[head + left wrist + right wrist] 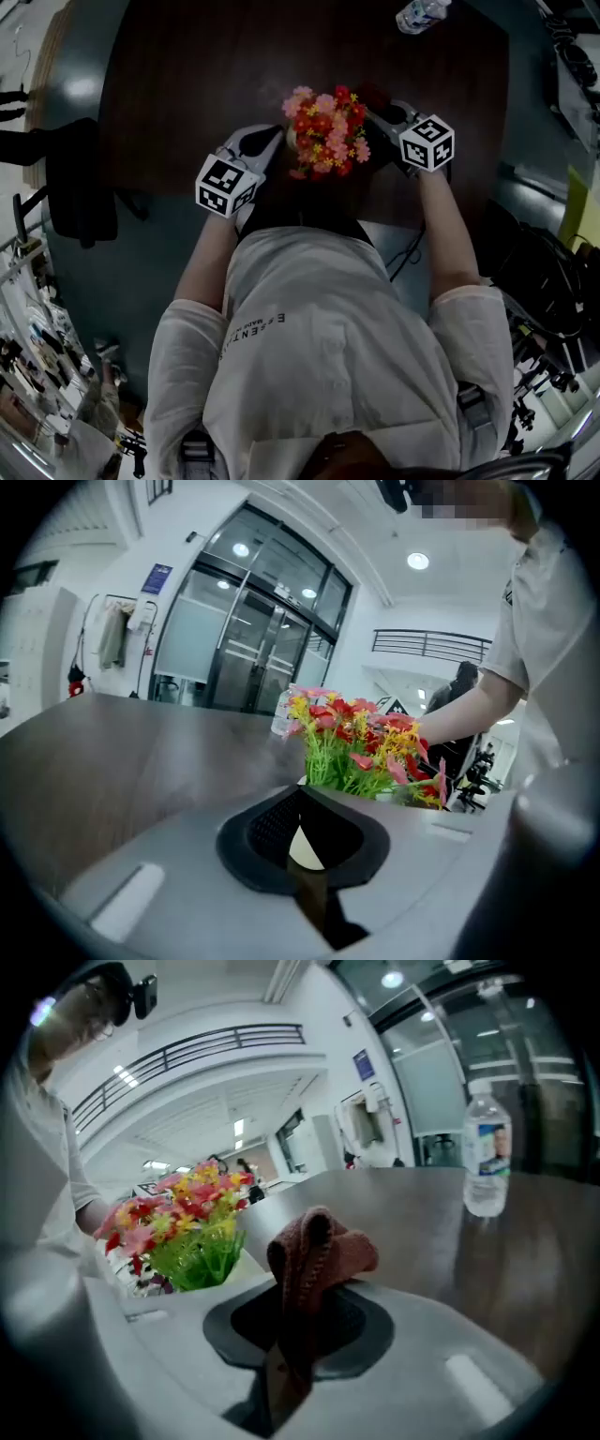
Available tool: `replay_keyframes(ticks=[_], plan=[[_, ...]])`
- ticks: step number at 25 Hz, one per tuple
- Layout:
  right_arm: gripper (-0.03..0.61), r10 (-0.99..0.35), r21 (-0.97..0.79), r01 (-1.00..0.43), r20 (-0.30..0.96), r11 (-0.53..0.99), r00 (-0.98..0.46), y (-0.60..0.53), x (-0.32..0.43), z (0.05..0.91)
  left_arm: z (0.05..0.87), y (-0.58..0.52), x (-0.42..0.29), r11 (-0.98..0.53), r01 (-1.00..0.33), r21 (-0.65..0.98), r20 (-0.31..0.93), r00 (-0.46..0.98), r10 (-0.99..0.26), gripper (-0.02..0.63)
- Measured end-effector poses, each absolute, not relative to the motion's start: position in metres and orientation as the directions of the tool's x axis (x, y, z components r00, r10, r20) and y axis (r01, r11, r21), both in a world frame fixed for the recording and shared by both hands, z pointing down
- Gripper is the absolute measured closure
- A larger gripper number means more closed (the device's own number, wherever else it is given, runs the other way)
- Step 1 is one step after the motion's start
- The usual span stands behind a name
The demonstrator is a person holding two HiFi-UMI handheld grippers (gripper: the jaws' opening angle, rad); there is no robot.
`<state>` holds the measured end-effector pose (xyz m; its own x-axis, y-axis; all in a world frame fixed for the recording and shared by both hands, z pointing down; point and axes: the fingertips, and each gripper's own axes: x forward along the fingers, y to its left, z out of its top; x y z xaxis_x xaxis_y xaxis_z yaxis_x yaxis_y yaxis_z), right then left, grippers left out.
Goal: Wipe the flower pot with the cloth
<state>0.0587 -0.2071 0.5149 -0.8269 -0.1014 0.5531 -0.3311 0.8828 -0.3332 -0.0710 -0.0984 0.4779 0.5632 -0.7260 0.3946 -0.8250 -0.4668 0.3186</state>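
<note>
Head view is showing the artificial flowers (326, 131) near the close edge of the dark table (187, 75), between our two grippers. The right gripper (380, 114) is clamping a folded reddish-brown cloth (314, 1241). The left gripper (272, 141) is keeping its jaws together at the left of the blooms; whether they are pinching the rim we cannot tell. We are judging the wipe as not yet started: next, the cloth needs pressing against the white flower pot (239, 1265), which is looking smooth and is mostly hiding beneath green stems.
</note>
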Motion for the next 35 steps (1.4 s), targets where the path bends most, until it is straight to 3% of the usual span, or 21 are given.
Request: replay_keyframes(ticks=[2,5,6,11,21,24,32,35], plan=[[0.528,-0.203,-0.352,-0.433,0.532,0.83,-0.822,-0.188,0.073,0.512,0.477,-0.101,-0.068,-0.551,-0.77,0.32,0.377,0.638,-0.672,0.599],[0.528,-0.343,-0.392,-0.575,0.518,0.718,-0.783,-0.159,0.091,0.508,0.486,-0.098,-0.054,-0.723,-0.642,0.255,0.377,0.755,-0.537,0.364],[0.528,-0.384,-0.404,-0.621,0.528,0.671,-0.758,-0.149,0.097,0.51,0.492,-0.096,-0.05,-0.777,-0.593,0.212,0.391,0.78,-0.488,0.312],[0.528,-0.456,-0.448,-0.725,0.571,0.523,-0.683,-0.086,0.097,0.525,0.511,-0.085,-0.034,-0.92,-0.381,0.097,0.419,0.854,-0.309,0.175],[0.528,-0.507,-0.484,-0.726,0.52,0.488,-0.687,-0.081,0.077,0.533,0.528,-0.092,0.003,-0.969,-0.241,0.051,0.395,0.896,-0.202,0.143],[0.528,-0.505,-0.485,-0.718,0.511,0.499,-0.696,-0.079,0.078,0.537,0.538,-0.088,0.015,-0.968,-0.249,0.035,0.405,0.889,-0.214,0.06],[0.528,-0.486,-0.496,-0.696,0.498,0.52,-0.718,-0.085,0.076,0.536,0.529,-0.098,0.02,-0.968,-0.22,0.117,0.332,0.928,-0.17,0.072],[0.528,-0.479,-0.51,-0.682,0.486,0.525,-0.731,-0.085,0.075,0.536,0.526,-0.1,0.025,-0.981,-0.16,0.111,0.312,0.943,-0.119,0.036]])
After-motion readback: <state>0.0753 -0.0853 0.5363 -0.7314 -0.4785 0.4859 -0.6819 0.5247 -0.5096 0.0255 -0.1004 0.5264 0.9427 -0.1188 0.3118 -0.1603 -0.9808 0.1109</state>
